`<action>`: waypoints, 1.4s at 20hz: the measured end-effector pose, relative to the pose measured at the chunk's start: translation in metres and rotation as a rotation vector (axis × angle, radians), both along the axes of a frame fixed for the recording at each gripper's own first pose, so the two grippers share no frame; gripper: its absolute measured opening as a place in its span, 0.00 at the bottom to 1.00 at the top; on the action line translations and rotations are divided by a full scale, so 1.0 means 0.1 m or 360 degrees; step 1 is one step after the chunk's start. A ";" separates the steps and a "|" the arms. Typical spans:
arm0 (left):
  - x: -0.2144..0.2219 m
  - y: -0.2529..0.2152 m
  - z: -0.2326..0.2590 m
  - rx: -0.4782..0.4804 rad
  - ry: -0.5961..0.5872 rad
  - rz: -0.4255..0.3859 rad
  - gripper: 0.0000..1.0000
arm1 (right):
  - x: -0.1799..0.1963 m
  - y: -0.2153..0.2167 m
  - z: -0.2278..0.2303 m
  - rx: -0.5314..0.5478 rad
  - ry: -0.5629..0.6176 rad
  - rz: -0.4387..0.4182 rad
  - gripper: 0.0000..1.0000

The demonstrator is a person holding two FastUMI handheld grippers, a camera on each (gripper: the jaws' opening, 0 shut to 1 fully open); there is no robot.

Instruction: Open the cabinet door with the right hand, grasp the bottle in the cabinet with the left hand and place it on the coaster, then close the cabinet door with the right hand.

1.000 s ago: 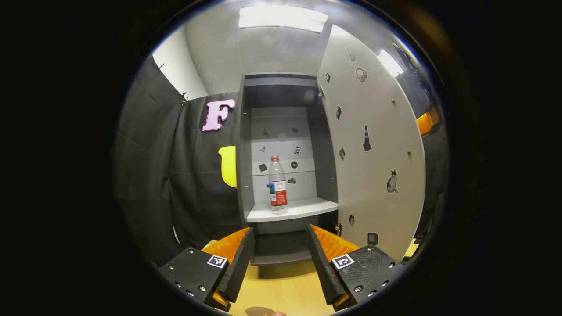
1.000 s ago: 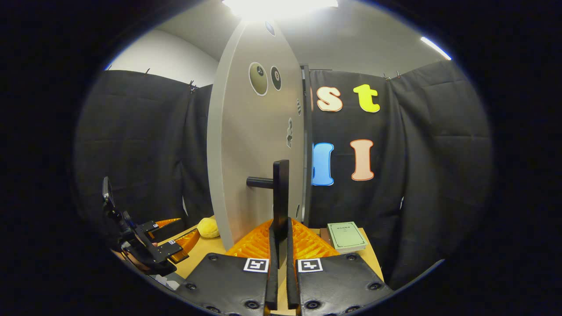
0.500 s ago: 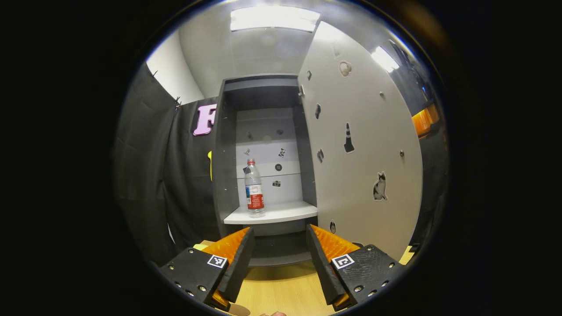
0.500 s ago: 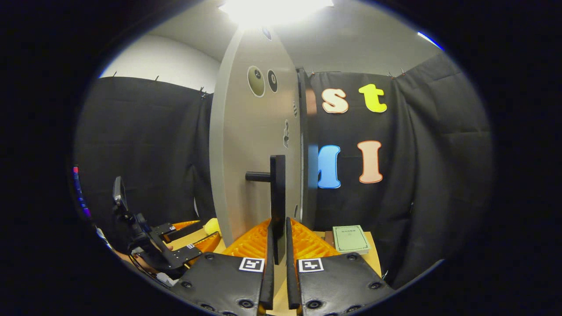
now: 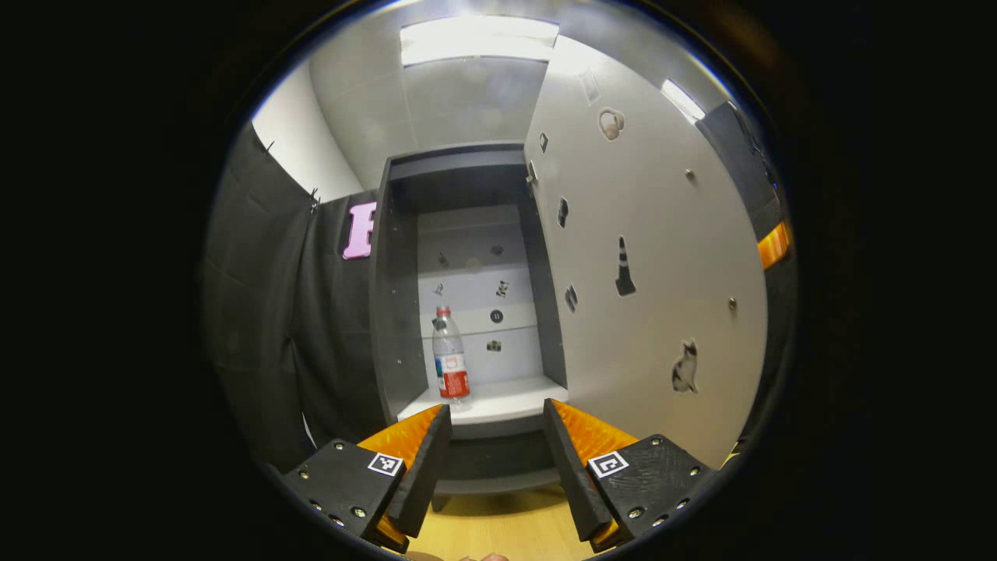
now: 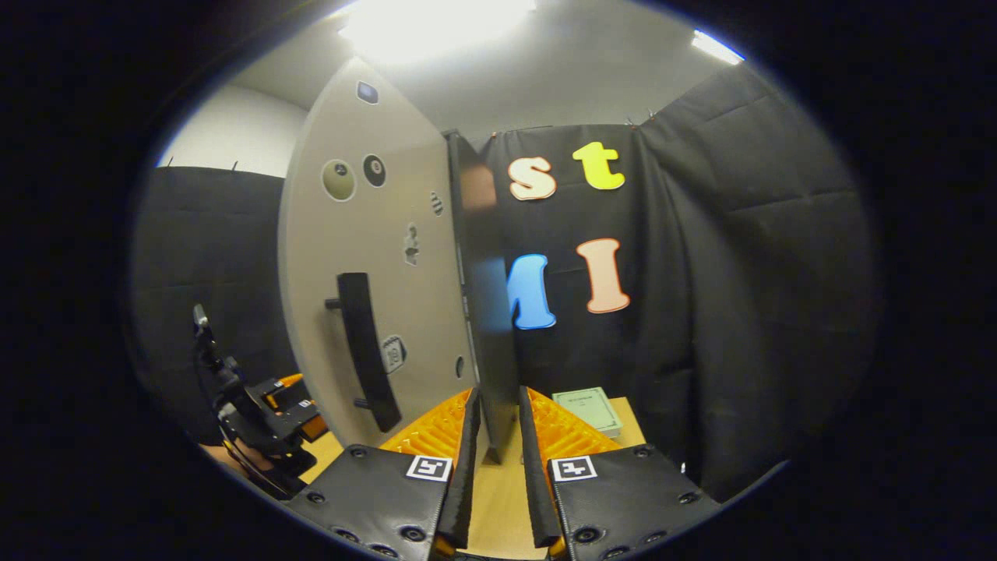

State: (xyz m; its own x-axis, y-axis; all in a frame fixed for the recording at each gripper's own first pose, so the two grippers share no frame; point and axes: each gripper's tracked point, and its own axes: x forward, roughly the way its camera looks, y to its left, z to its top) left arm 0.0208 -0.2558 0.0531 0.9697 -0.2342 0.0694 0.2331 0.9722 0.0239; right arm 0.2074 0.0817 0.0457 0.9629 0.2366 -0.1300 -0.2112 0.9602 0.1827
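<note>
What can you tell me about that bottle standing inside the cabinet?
The bottle is a slim, clear plastic one with a red cap and a mostly red label wrapped round its lower half. It looks nearly empty, though that is hard to judge. It stands upright on the pale shelf inside the open cabinet, toward the shelf's left side and near its front edge. Nothing else touches it; the left tongs are open, short of it.
</note>
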 end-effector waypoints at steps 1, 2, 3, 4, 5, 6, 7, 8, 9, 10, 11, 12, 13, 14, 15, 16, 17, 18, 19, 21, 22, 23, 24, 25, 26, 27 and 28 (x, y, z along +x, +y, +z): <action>0.08 -0.03 0.04 -0.0004 -0.0006 -0.0010 0.68 | 0.01 -0.05 -0.02 -0.0032 -0.0009 -0.0056 0.29; 0.15 -0.04 0.08 -0.0010 -0.0016 -0.0015 0.68 | 0.01 -0.06 -0.05 -0.0062 -0.0033 -0.0081 0.45; 0.24 -0.03 0.12 -0.0016 -0.0029 -0.0023 0.68 | 0.02 -0.10 -0.04 -0.0094 -0.0058 -0.0119 0.61; 0.34 -0.03 0.17 -0.0025 -0.0045 -0.0033 0.68 | 0.05 -0.16 -0.04 -0.0131 -0.0072 -0.0190 0.96; 0.43 0.00 0.23 -0.0035 -0.0058 -0.0039 0.68 | 0.10 -0.22 -0.05 -0.0161 -0.0085 -0.0248 0.92; 0.54 0.03 0.29 -0.0044 -0.0073 -0.0044 0.68 | 0.14 -0.24 -0.06 -0.0181 -0.0094 -0.0280 0.96; 0.66 0.08 0.33 -0.0050 -0.0085 -0.0036 0.66 | 0.18 -0.21 -0.07 -0.0195 -0.0097 -0.0298 0.92; 0.80 0.13 0.38 -0.0051 -0.0091 -0.0023 0.66 | 0.19 -0.21 -0.06 -0.0205 -0.0102 -0.0318 0.96; 0.92 0.20 0.42 -0.0055 -0.0096 -0.0006 0.66 | 0.18 -0.23 -0.07 -0.0214 -0.0101 -0.0348 0.96; 1.05 0.26 0.46 -0.0066 -0.0100 0.0008 0.66 | 0.18 -0.26 -0.08 -0.0216 -0.0099 -0.0390 0.96; 1.18 0.31 0.49 -0.0080 -0.0100 0.0011 0.66 | 0.21 -0.28 -0.09 -0.0211 -0.0095 -0.0429 0.96; 1.31 0.35 0.51 -0.0089 -0.0096 0.0012 0.66 | 0.22 -0.30 -0.09 -0.0197 -0.0091 -0.0461 0.96; 1.44 0.37 0.53 -0.0098 -0.0091 0.0016 0.66 | 0.25 -0.32 -0.12 -0.0184 -0.0078 -0.0491 0.96; 1.57 0.40 0.54 -0.0106 -0.0085 0.0015 0.66 | 0.26 -0.35 -0.14 -0.0177 -0.0062 -0.0520 0.96; 1.71 0.42 0.54 -0.0114 -0.0080 0.0017 0.66 | 0.28 -0.38 -0.18 -0.0177 -0.0043 -0.0553 0.96; 1.83 0.43 0.54 -0.0122 -0.0073 0.0015 0.66 | 0.30 -0.42 -0.22 -0.0180 -0.0022 -0.0593 0.96; 1.97 0.43 0.51 -0.0127 -0.0059 0.0017 0.66 | 0.27 -0.45 -0.25 -0.0177 -0.0005 -0.0632 0.96; 2.10 0.43 0.50 -0.0137 -0.0050 0.0020 0.68 | 0.26 -0.48 -0.26 -0.0165 0.0005 -0.0663 0.96; 2.20 0.43 0.51 -0.0144 -0.0047 0.0019 0.68 | 0.26 -0.50 -0.26 -0.0145 0.0011 -0.0691 0.96; 2.38 0.42 0.50 -0.0133 -0.0042 0.0020 0.68 | 0.27 -0.54 -0.28 -0.0101 0.0025 -0.0740 0.96; 2.47 0.41 0.49 -0.0117 -0.0043 0.0021 0.68 | 0.29 -0.57 -0.28 -0.0085 0.0027 -0.0761 0.96; 2.55 0.40 0.47 -0.0100 -0.0037 0.0021 0.68 | 0.29 -0.59 -0.29 -0.0075 0.0036 -0.0778 0.96; 2.61 0.40 0.44 -0.0094 -0.0029 0.0025 0.68 | 0.30 -0.61 -0.31 -0.0071 0.0045 -0.0796 0.96; 2.66 0.40 0.42 -0.0108 -0.0024 0.0028 0.68 | 0.33 -0.64 -0.33 -0.0070 0.0049 -0.0827 0.97; 2.72 0.39 0.39 -0.0124 -0.0013 0.0020 0.68 | 0.34 -0.68 -0.33 -0.0068 0.0049 -0.0852 0.97; 2.77 0.39 0.32 -0.0130 0.0000 0.0021 0.68 | 0.36 -0.69 -0.34 -0.0062 0.0054 -0.0866 0.97; 2.83 0.39 0.27 -0.0127 0.0011 0.0028 0.68 | 0.37 -0.69 -0.34 -0.0050 0.0058 -0.0872 0.98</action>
State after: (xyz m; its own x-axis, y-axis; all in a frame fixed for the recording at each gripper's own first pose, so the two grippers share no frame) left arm 0.3034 -0.2169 0.0799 0.9742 -0.2110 0.0803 0.2157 0.9749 -0.0555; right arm 0.2449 0.0123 0.0117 0.9387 -0.3029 -0.1647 0.3274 0.9329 0.1501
